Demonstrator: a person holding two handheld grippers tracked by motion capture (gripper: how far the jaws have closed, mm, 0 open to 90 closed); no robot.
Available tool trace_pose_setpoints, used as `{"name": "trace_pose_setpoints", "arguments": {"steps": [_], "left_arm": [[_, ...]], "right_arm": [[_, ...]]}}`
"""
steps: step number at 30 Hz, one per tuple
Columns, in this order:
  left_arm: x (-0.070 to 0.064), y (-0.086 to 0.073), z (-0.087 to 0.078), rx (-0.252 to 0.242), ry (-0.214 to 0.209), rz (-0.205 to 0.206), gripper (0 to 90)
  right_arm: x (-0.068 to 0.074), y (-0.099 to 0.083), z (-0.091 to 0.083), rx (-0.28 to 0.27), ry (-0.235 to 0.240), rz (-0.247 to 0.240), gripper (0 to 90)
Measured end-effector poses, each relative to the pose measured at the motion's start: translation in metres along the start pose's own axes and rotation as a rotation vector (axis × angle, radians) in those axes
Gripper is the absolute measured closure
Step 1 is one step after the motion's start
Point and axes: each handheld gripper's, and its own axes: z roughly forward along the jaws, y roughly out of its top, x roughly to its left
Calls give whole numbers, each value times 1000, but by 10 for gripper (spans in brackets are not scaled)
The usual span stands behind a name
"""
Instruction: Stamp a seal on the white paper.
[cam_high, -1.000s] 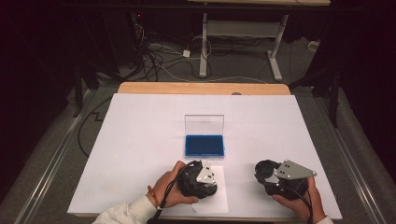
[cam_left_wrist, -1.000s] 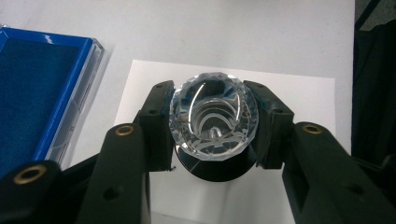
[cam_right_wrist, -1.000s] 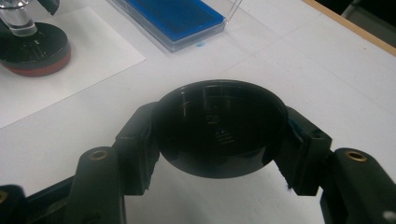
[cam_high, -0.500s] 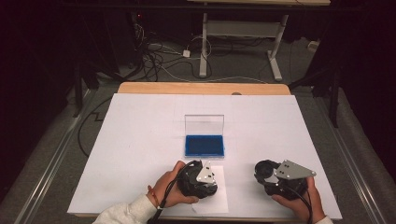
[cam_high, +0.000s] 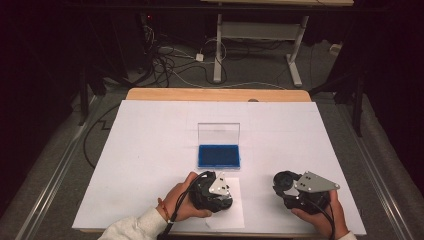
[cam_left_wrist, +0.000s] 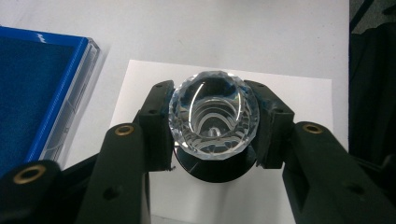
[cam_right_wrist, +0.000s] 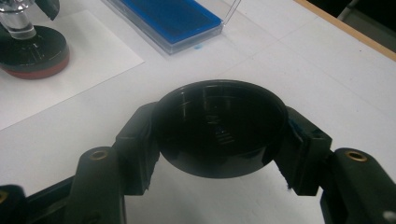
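Note:
A clear faceted crystal (cam_left_wrist: 214, 114) stands on a round black base (cam_left_wrist: 215, 168) on a white paper sheet (cam_left_wrist: 299, 93). My left gripper (cam_left_wrist: 214, 119) is shut on the crystal, one jaw on each side. In the high view the left gripper (cam_high: 216, 194) sits over the paper sheet (cam_high: 235, 212) near the front edge. My right gripper (cam_right_wrist: 219, 130) is shut on a round black cap (cam_right_wrist: 219, 126), held just above the table. In the high view the right gripper (cam_high: 287, 184) is at the front right, with the cap (cam_high: 285, 180) at its tip.
An open case with a blue lining (cam_high: 218, 155) and an upright clear lid (cam_high: 218, 134) lies mid-table, just beyond the left gripper. It also appears as the blue case (cam_right_wrist: 170, 16) and the blue case (cam_left_wrist: 32, 93). The crystal's base (cam_right_wrist: 30, 49) lies far left of the right gripper.

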Motion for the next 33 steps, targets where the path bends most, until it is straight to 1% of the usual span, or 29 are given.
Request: {"name": "trace_pose_setpoints", "arguments": {"steps": [10, 12, 14, 15, 17, 19, 21, 23, 25, 29, 31, 33], "left_arm": [[1, 0, 0, 3, -5, -8, 547], [3, 0, -1, 5, -16, -19, 546], [4, 0, -2, 6, -16, -21, 547], [5, 0, -2, 2, -22, -29, 547], [5, 1, -3, 2, -21, -34, 547], [7, 2, -6, -17, -50, -49, 548], [7, 5, -14, -44, -19, -49, 548], [8, 8, -23, -74, -11, -50, 548], [10, 9, -33, -106, 11, -57, 548], [15, 6, -47, -136, 45, -68, 547], [18, 4, -53, -151, 69, -82, 547], [21, 2, -59, -164, 79, -90, 548]], "right_arm": [[0, 0, 0, -3, 0, 2, 386], [0, 0, -1, -5, 0, 1, 386], [0, 0, -1, -7, -2, 4, 386], [0, 0, -1, -8, -1, 6, 385], [-1, 0, -1, -6, -2, 5, 385], [-1, 0, -1, -6, -2, 5, 385], [-1, 0, -1, -7, -3, 5, 386], [-2, 0, -1, -8, -6, 5, 386], [-2, 0, -1, -8, -6, 5, 385], [-1, 0, -2, -10, -5, 4, 385], [-1, 0, -1, -10, -4, 5, 385], [-1, 0, -1, -9, -3, 6, 385]]}}
